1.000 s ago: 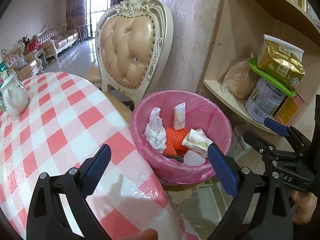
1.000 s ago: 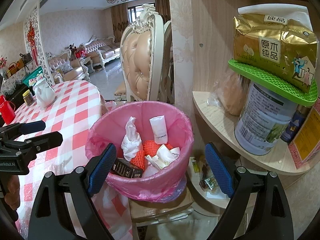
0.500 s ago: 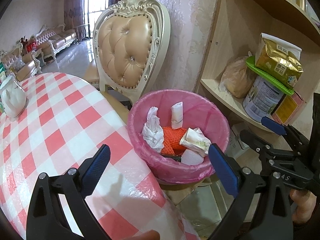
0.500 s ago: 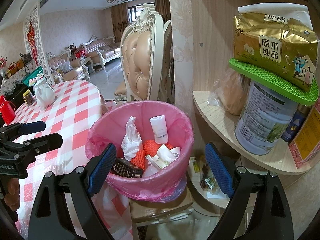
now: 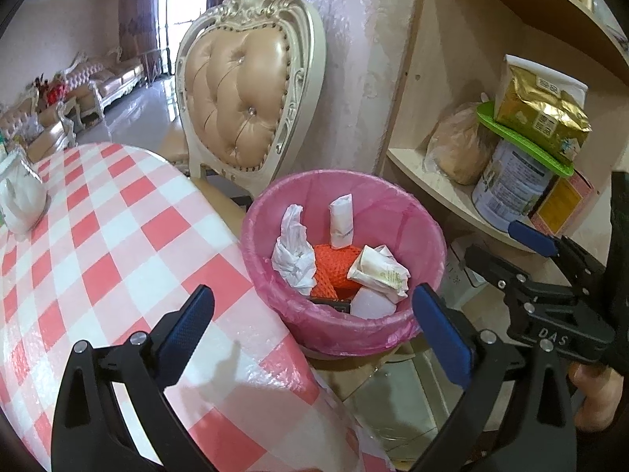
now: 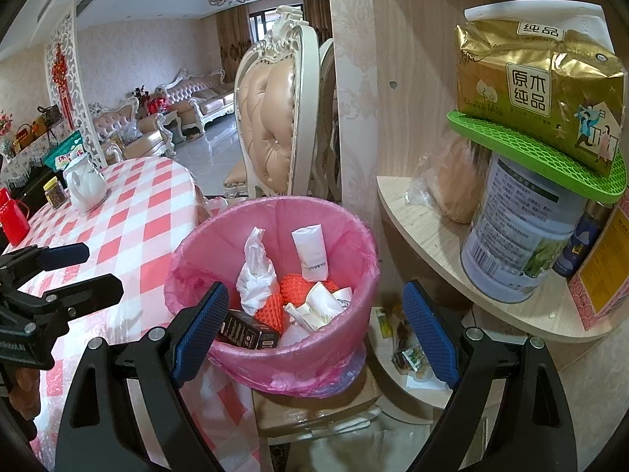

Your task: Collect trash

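Note:
A pink-lined trash bin (image 5: 354,334) stands beside the table. It holds a crumpled white tissue (image 5: 293,253), a small white packet (image 5: 341,220), an orange foam net (image 5: 334,265), a crumpled wrapper (image 5: 379,271) and a black box (image 6: 245,330). My left gripper (image 5: 312,303) hovers open over the table edge just in front of the bin, holding nothing. My right gripper (image 6: 314,295) is open and empty too, facing the bin (image 6: 291,362) from the shelf side. Each gripper shows in the other's view: the right gripper (image 5: 495,242) and the left gripper (image 6: 100,269).
The red-and-white checked table (image 5: 98,255) carries a white teapot (image 6: 84,183). A tufted chair (image 5: 243,106) stands behind the bin. A wooden corner shelf (image 6: 432,232) on the right holds a tin (image 6: 515,244) and a gold packet (image 6: 538,86). The bin rests on a low seat (image 6: 314,405).
The left wrist view has backed off slightly, so the bin looks a little smaller and further left. The right gripper has held still. Both stay open.

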### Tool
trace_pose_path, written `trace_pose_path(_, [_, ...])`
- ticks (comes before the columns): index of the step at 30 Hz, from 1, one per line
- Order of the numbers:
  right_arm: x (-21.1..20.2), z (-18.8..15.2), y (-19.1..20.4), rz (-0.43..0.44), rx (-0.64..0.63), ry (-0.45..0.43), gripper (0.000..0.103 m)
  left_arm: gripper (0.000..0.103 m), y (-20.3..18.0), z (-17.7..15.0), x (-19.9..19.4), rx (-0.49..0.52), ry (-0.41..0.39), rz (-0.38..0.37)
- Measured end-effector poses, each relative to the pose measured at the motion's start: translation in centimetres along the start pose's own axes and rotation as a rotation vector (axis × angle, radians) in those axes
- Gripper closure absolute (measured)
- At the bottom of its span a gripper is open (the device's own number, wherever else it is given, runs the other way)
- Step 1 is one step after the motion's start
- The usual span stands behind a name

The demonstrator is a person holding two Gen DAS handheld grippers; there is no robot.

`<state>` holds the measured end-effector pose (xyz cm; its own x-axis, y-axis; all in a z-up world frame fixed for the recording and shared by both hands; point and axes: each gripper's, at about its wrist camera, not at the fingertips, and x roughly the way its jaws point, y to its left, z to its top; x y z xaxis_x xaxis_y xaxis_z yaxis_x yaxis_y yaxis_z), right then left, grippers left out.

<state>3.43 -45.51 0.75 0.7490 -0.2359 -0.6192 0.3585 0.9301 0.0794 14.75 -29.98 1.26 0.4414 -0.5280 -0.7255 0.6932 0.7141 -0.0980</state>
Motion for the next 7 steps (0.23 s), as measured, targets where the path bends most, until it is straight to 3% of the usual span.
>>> trace_pose_path(7, [0.04,-0.09,0.04,0.001,-0.001,0.002,0.018,0.005,0.17,0.04,0.06,-0.001,0.008,0.009])
